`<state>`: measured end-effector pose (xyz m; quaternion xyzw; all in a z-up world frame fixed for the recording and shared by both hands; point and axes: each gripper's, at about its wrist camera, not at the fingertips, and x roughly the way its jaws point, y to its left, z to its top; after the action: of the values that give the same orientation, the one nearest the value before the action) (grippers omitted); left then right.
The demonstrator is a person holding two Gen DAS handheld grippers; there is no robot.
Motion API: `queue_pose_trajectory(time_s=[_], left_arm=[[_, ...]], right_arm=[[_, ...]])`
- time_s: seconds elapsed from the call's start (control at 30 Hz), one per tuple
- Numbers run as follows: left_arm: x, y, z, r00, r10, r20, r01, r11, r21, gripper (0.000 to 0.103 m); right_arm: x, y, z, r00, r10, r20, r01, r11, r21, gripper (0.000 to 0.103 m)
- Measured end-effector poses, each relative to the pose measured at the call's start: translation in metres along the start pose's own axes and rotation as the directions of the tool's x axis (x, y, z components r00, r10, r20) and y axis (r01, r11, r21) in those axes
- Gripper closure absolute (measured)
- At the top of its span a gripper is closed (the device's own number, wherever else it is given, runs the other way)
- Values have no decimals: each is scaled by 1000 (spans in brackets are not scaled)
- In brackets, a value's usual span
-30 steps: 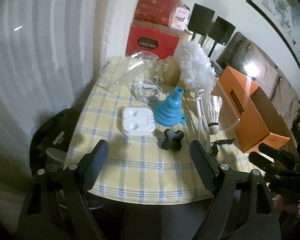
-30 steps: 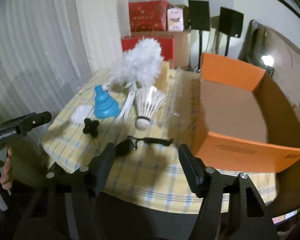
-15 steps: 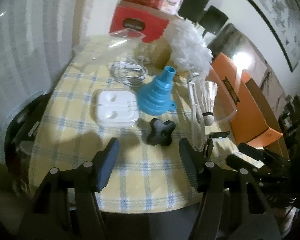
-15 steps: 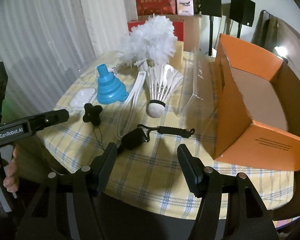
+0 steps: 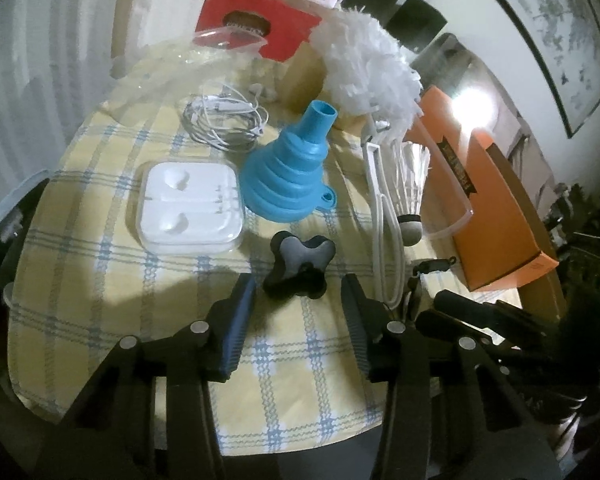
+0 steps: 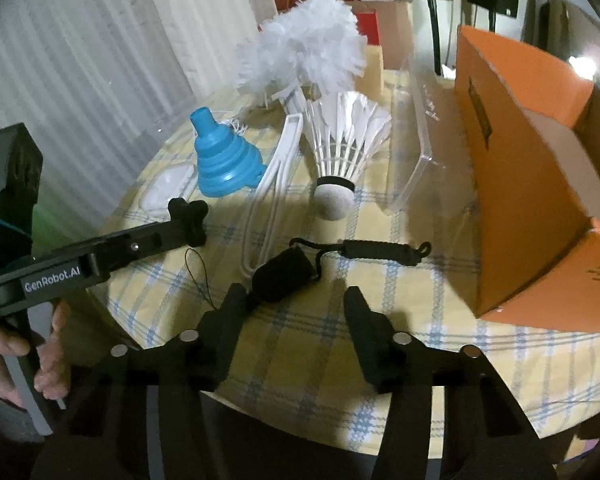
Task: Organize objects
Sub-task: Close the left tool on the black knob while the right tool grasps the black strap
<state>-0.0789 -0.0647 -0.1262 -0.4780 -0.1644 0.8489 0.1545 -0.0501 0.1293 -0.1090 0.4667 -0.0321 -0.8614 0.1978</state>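
Currently the left gripper (image 5: 298,308) is hovering low over the near edge of the table (image 5: 112,280), jaws spread wide, gripping nothing. The black cross-shaped knob (image 5: 299,264) is sitting on the checked cloth just ahead of the fingertips, lined up with the gap between them; touching or not, can't tell. The right gripper (image 6: 292,312) is also spread wide and empty, with the black pouch on a strap (image 6: 284,270) lying just beyond its left finger. Toward the table centre, the white earbud case (image 5: 190,208) is lying flat, beside the blue collapsible funnel (image 5: 296,176), which is standing wide end down. The coiled white earphone cable (image 5: 226,124) is lying behind them. The shuttlecock (image 6: 346,152) is lying cork toward the near edge, between the white tongs (image 6: 272,184) and a clear plastic tray (image 6: 416,136). The white duster (image 6: 308,48) is resting at the far edge. The orange cardboard box (image 6: 516,168) is occupying the right edge, open side up.
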Motion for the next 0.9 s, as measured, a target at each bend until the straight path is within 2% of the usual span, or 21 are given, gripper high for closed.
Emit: queue_pose_trajectory(time_s=[0.13,0.23,0.33,0.4,0.73,0.9], left_arm=[[2,2,1,1000,-16,0,16,1000,-9,64],[3,3,3,1000,-17,-1,17,1000,-9,70],[4,4,4,1000,-12,-2,12,1000,-4,78],[5,4,4,1000,-21,-9,21,1000,-6,87],[2,-1,-1,1000,-14,-4,14,1000,13,90],[-2,-2,-2,1000,-19,2,19,1000,13,91]], right_arm=[[3,-3,2,1000,20,-1,-20,1000,24,53],[-1,-5,4,1000,15,18,-16,999,35,53],[-6,-12,8,1000,-8,30,6,998,58,53],[-9,-14,8,999,-24,37,22,998,53,53],[-9,-20,14,996,-58,61,53,996,78,53],[-6,-17,20,992,-87,95,83,995,46,54]])
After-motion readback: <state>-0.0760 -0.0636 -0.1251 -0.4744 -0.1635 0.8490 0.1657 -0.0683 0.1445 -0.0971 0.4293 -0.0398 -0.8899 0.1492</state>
